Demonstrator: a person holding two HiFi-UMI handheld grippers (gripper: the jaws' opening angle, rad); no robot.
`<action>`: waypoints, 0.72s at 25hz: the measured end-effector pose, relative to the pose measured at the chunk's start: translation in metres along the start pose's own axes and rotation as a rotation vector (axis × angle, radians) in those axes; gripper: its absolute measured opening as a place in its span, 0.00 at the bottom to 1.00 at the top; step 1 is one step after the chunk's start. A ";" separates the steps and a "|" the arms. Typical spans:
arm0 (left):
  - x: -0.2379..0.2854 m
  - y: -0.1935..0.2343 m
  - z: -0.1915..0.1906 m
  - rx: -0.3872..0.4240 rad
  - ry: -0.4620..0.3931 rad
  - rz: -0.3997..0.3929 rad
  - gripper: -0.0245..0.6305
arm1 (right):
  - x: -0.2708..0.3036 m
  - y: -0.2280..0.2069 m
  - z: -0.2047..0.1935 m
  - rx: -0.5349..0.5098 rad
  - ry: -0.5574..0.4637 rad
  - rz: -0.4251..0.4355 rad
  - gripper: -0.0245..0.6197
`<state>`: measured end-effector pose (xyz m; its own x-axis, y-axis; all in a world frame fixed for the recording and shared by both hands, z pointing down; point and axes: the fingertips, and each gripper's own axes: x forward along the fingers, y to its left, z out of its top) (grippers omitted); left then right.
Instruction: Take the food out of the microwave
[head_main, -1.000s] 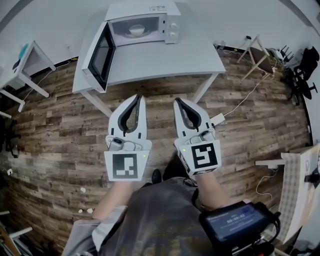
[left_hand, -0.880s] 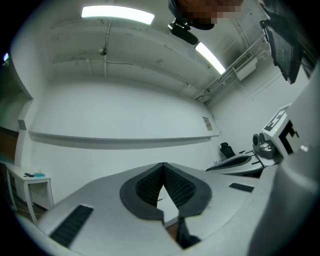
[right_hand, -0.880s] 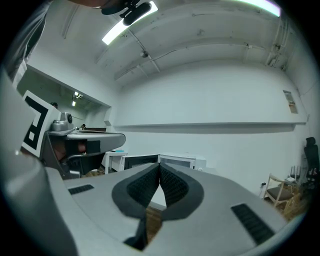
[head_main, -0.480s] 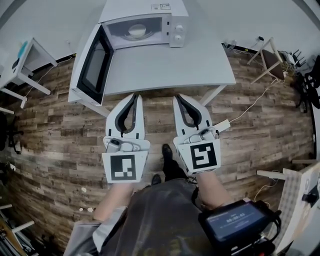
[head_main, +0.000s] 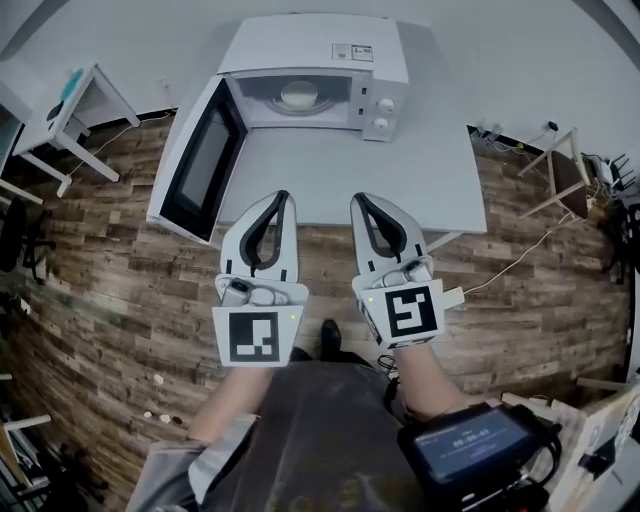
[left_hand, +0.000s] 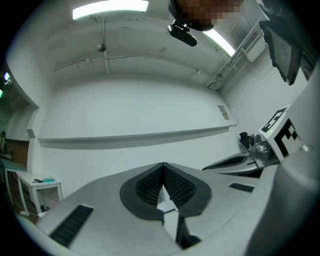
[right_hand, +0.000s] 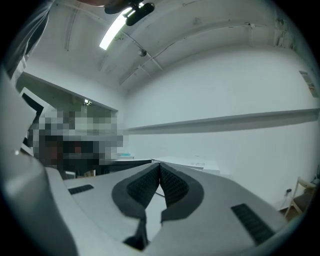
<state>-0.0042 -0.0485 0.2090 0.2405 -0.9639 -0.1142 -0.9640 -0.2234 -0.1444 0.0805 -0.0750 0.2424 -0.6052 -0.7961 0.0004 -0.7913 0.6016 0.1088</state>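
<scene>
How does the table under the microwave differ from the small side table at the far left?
The microwave table is far wider than the side table. The microwave table carries the microwave, its door swung open; the side table holds a small teal item. The microwave table sits mid-picture, the side table at the left edge. Both are white-topped and stand on the wood floor by the wall.

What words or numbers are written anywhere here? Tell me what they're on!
Nothing reads clearly.
Small sticker on top of the white microwave oven: print too small.
Blue screen on the black device at the person's waist: digits too blurred.
Square markers on the left hand-held gripper and right hand-held gripper: black-and-white patterns, no words.
</scene>
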 end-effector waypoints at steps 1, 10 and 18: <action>0.004 0.001 0.001 0.007 -0.001 0.004 0.05 | 0.004 -0.002 0.000 0.004 -0.001 0.006 0.05; 0.033 0.022 0.001 0.020 -0.016 0.051 0.05 | 0.045 -0.013 0.004 -0.010 -0.014 0.064 0.05; 0.072 0.057 -0.020 -0.002 -0.016 0.080 0.05 | 0.102 -0.019 -0.009 -0.019 0.003 0.098 0.05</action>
<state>-0.0443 -0.1338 0.2123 0.1642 -0.9763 -0.1410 -0.9805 -0.1459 -0.1318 0.0346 -0.1677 0.2490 -0.6791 -0.7339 0.0149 -0.7268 0.6751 0.1266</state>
